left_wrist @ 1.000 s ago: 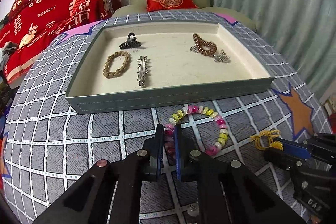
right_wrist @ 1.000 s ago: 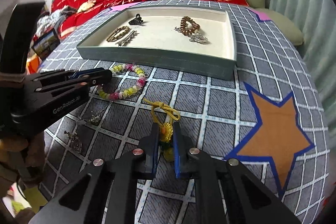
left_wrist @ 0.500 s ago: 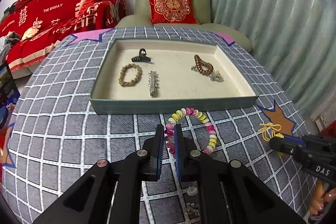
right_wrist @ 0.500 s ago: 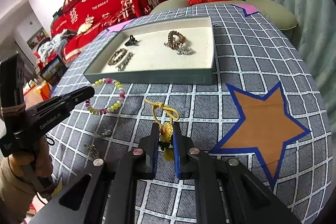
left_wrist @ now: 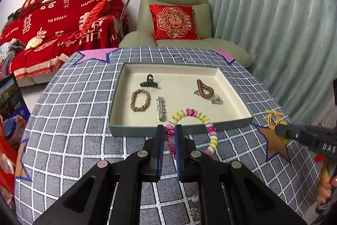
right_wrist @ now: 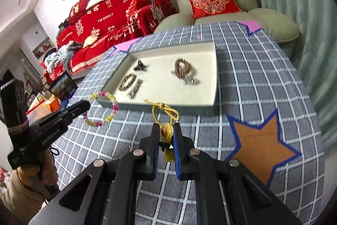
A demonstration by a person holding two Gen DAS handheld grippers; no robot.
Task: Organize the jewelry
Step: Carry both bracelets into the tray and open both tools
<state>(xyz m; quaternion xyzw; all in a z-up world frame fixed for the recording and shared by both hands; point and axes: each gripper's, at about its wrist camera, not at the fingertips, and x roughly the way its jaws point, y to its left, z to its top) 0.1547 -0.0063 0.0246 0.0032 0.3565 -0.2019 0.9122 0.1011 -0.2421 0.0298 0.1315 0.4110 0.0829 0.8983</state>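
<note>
My left gripper (left_wrist: 169,129) is shut on a pink, yellow and white beaded bracelet (left_wrist: 194,114), held in the air in front of the green jewelry tray (left_wrist: 179,130). The bracelet also shows in the right wrist view (right_wrist: 105,108). My right gripper (right_wrist: 166,128) is shut on a gold flower charm with a yellow cord (right_wrist: 166,113), lifted above the table near the tray's (right_wrist: 168,108) front edge. In the left wrist view that gripper (left_wrist: 280,130) and its cord (left_wrist: 273,117) are at the right. The tray holds a black claw clip (left_wrist: 149,82), a tan bracelet (left_wrist: 140,100), a silver clip (left_wrist: 161,108) and a brown bracelet (left_wrist: 205,90).
The table has a grey grid cloth with an orange star (right_wrist: 261,140) at the right. Small silver pieces (left_wrist: 194,204) lie on the cloth near my left gripper. A green armchair (left_wrist: 174,14) and a red sofa (left_wrist: 63,20) stand behind the table.
Both grippers have risen from the cloth with their items, the bracelet and the charm now hanging in the air, and both have drawn back so more of the room shows.
</note>
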